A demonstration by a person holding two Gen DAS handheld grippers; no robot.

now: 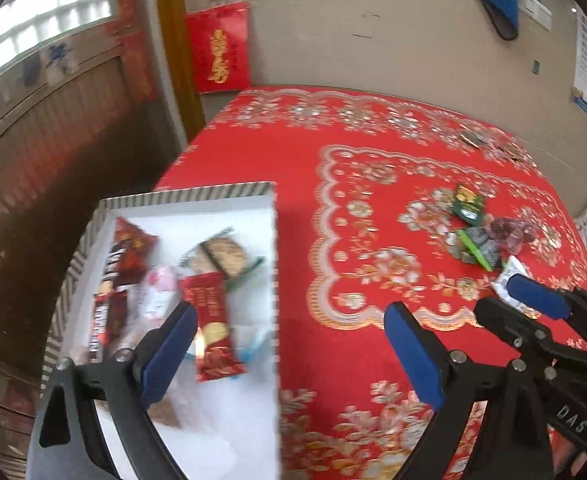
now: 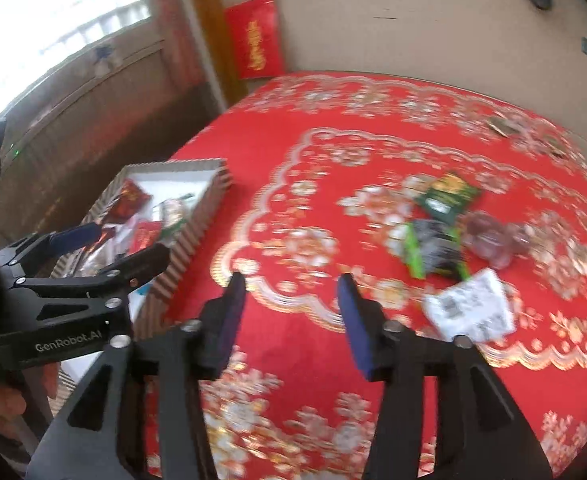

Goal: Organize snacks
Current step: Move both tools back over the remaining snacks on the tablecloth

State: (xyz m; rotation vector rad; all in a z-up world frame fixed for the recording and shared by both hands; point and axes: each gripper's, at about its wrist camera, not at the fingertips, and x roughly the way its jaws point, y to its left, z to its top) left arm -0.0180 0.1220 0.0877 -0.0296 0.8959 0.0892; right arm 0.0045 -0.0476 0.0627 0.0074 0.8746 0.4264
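A striped-sided box with a white floor sat at the left edge of the table's red floral cloth. Inside it lay several snacks: a red packet with gold print nearest the middle, a clear-wrapped biscuit pack behind it, a dark red pouch toward the box's far left corner, a pink-and-white wrapper between them, and a dark bar along the left wall.

Near the middle of the cloth a loose cluster remained: a dark green sachet, a grey packet with bright green ends, a purplish clear-wrapped sweet, and a white printed packet closest to the near edge.

The left gripper hung with its jaws wide apart and nothing between them; its left finger stood over the box, just beside the red packet, while the other stood over bare cloth outside the box's right wall.

The right gripper had its jaws partly apart, also empty, over bare cloth between the box and the cluster. The white printed packet lay just to the right of its right finger, not between the pads.
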